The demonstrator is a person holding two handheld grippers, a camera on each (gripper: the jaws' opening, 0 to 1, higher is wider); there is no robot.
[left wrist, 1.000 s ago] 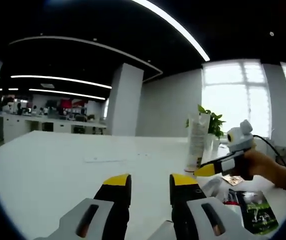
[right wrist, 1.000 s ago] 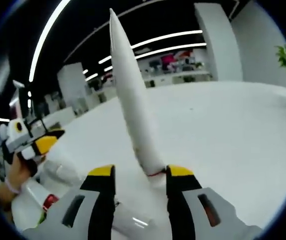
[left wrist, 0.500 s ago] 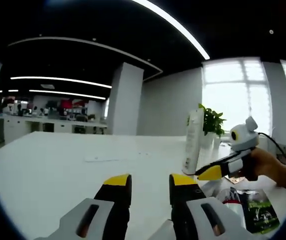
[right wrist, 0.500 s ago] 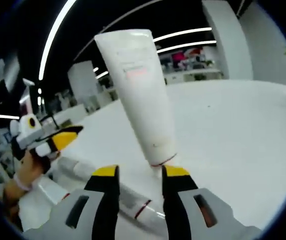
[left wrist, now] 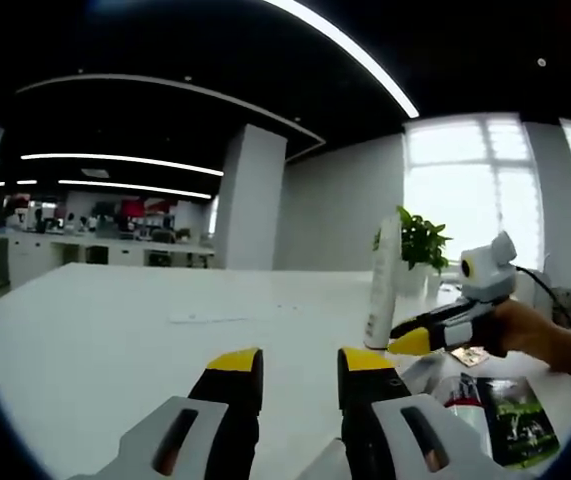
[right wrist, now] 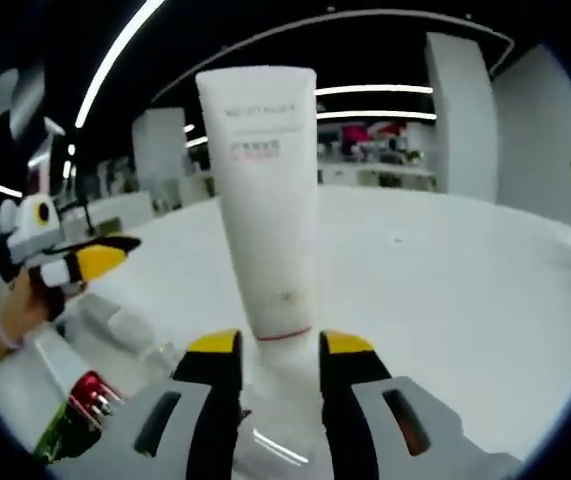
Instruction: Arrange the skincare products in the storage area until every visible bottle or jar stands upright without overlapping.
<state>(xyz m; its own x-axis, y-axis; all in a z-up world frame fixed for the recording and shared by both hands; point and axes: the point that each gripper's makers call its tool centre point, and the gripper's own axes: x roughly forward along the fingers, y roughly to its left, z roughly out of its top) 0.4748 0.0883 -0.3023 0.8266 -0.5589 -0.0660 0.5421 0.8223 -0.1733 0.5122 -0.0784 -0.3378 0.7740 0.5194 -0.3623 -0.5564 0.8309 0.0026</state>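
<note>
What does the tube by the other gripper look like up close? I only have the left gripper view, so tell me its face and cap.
Observer: In the right gripper view the white tube shows its broad face, with small print near the top.
Operator: Report the cap end.
Observer: It points down, a red line ringing it, sitting between the right gripper jaws.
Operator: State what lies beside it.
Observer: A red-tipped item lies low on the white table.
</note>
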